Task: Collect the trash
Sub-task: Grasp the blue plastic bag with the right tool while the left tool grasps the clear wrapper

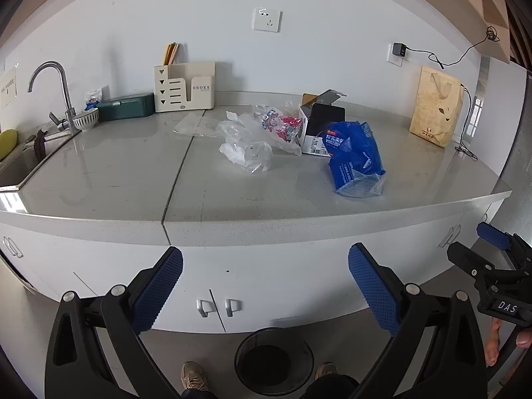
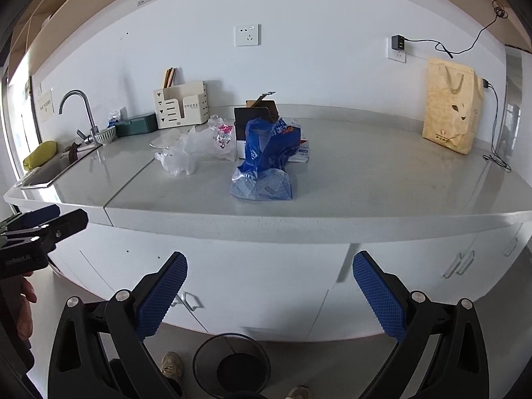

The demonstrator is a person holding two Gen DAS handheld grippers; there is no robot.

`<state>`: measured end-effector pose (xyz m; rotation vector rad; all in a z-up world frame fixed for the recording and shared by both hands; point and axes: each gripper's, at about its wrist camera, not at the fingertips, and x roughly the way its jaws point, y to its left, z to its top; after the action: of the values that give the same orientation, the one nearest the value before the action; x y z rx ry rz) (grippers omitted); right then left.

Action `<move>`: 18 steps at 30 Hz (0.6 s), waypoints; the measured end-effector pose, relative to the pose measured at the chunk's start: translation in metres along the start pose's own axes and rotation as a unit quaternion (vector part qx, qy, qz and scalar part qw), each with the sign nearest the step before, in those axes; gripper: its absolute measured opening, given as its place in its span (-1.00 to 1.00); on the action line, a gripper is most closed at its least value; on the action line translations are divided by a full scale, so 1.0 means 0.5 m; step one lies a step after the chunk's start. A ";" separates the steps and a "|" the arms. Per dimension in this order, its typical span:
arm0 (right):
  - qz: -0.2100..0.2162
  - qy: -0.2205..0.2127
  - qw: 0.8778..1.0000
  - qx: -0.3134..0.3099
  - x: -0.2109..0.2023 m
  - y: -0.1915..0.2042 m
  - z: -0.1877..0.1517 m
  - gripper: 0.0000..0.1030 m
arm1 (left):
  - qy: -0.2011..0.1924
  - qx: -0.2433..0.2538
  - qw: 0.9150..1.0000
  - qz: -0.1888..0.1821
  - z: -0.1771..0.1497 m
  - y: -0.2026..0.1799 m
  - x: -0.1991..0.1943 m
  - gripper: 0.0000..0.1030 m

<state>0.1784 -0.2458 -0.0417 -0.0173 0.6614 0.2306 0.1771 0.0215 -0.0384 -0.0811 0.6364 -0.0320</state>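
Trash lies in the middle of the grey counter: a blue plastic bag, a crumpled clear bag, a colourful foil wrapper and an opened small box. A black mesh bin stands on the floor below. My left gripper is open, held in front of the cabinet and apart from the trash. My right gripper is open too, equally far back, with nothing between its fingers.
A sink with a faucet sits at the left. By the wall stand a beige organizer, a green box and a paper bag with a cable beside it. The person's shoes flank the bin.
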 end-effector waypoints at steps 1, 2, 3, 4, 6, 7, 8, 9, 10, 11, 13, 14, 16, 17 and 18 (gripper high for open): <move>0.001 -0.001 1.000 -0.001 0.017 -0.002 0.010 0.96 | 0.002 -0.001 1.000 -0.003 0.010 0.003 0.021 0.92; 0.003 -0.001 1.000 -0.004 0.039 -0.002 0.022 0.96 | 0.005 -0.003 1.000 -0.004 0.021 0.008 0.046 0.92; 0.004 0.000 1.000 -0.009 0.062 -0.001 0.034 0.96 | 0.007 -0.004 1.000 -0.005 0.029 0.013 0.068 0.92; 0.003 0.003 1.000 -0.013 0.085 0.003 0.046 0.96 | 0.009 -0.004 1.000 -0.006 0.040 0.018 0.093 0.92; 0.007 0.008 1.000 -0.019 0.134 0.006 0.067 0.96 | 0.017 -0.009 1.000 -0.010 0.059 0.033 0.143 0.92; 0.011 0.010 1.000 -0.021 0.157 0.010 0.077 0.96 | 0.022 -0.012 1.000 -0.011 0.067 0.039 0.165 0.92; 0.015 0.012 1.000 -0.023 0.177 0.014 0.083 0.96 | 0.026 -0.016 0.999 -0.012 0.075 0.047 0.190 0.92; 0.018 0.014 0.999 -0.024 0.196 0.017 0.090 0.96 | 0.031 -0.018 0.999 -0.013 0.081 0.054 0.211 0.92; 0.020 0.013 0.999 -0.026 0.214 0.021 0.097 0.96 | 0.035 -0.020 0.999 -0.013 0.087 0.058 0.229 0.92; 0.024 0.011 0.999 -0.027 0.229 0.024 0.103 0.96 | 0.040 -0.021 0.999 -0.013 0.093 0.063 0.249 0.92; 0.035 0.007 0.999 -0.029 0.258 0.028 0.115 0.96 | 0.045 -0.029 0.998 -0.020 0.103 0.074 0.278 0.92; 0.038 0.006 0.999 -0.030 0.270 0.028 0.120 0.96 | 0.047 -0.032 0.998 -0.024 0.110 0.079 0.293 0.92; 0.037 0.007 0.999 -0.030 0.291 0.029 0.127 0.96 | 0.049 -0.041 0.997 -0.033 0.125 0.085 0.315 0.92; 0.037 0.008 0.999 -0.028 0.301 0.028 0.131 0.96 | 0.053 -0.046 0.997 -0.038 0.134 0.087 0.327 0.92; 0.038 0.009 0.999 -0.025 0.308 0.027 0.132 0.96 | 0.057 -0.052 0.996 -0.047 0.143 0.089 0.338 0.92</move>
<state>0.3336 -0.1950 -0.0828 -0.0423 0.6739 0.3198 0.3558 0.0612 -0.0853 -0.2120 0.7473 -0.0952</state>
